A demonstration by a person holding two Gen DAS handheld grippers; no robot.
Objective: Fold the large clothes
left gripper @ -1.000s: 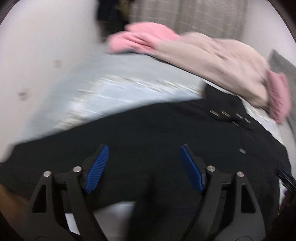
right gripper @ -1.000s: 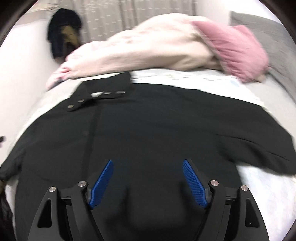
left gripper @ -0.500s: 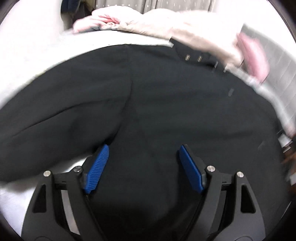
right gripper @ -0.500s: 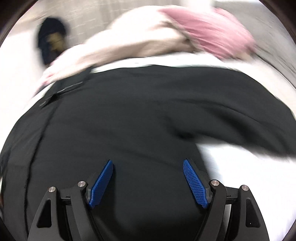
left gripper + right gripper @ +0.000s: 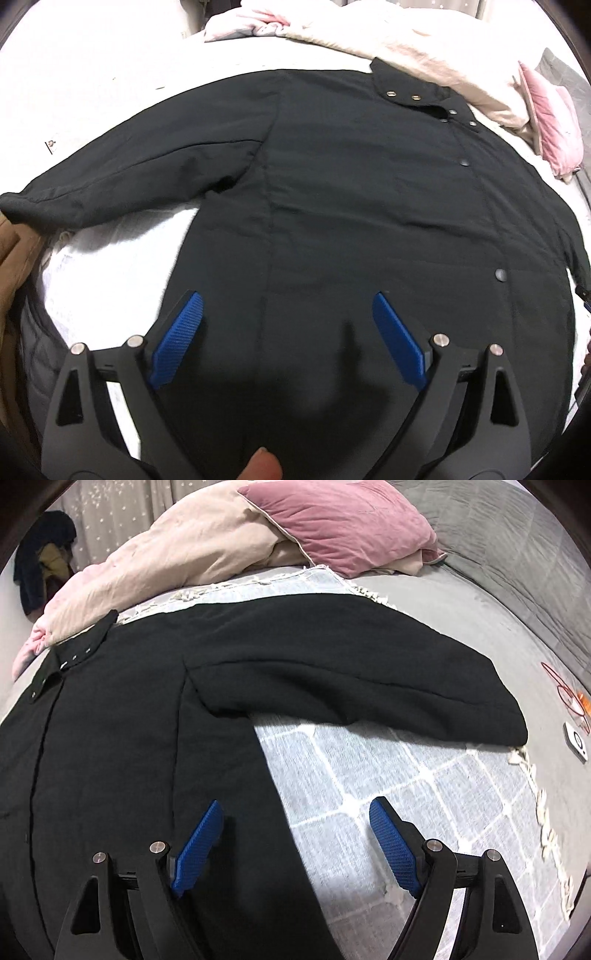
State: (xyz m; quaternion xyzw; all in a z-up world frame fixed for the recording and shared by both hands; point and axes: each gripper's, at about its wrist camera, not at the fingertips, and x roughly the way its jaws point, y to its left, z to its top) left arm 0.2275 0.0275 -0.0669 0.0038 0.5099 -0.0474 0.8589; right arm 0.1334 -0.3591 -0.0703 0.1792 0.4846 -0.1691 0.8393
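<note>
Well, over at the far left a brown garment (image 5: pixel 14 258) bunches by the bed's edge, around nine o'clock in the left wrist view, and the cuff of the black coat's (image 5: pixel 369 206) left-hand sleeve (image 5: pixel 122 177) ends just beside it. That sleeve runs out from the body towards nine o'clock across the pale checked blanket (image 5: pixel 424 786). The coat itself lies spread flat, front up, collar (image 5: pixel 410 88) towards twelve o'clock, its snap placket running down the front. The left gripper (image 5: pixel 288 332) hangs over the coat's lower body, its blue pads (image 5: pixel 177 339) wide apart and the jaws opening, nothing pinched between them, only the cloth lying below; a fingertip (image 5: pixel 264 463) shows at six o'clock. Moving right, the right gripper (image 5: pixel 295 834) hovers over the coat's side edge, one pad above the black fabric and the other above the blanket; its jaws are likewise apart and opening, gripping nothing. The other sleeve (image 5: pixel 369 679) stretches out towards three o'clock, its cuff at the blanket's fringe. Beyond the collar, at twelve o'clock, a cream duvet (image 5: pixel 177 554) is heaped with a pink pillow (image 5: pixel 351 520) on it, and grey bedding (image 5: pixel 517 554) fills the far right, where a small white card (image 5: pixel 576 740) lies at three o'clock.
</note>
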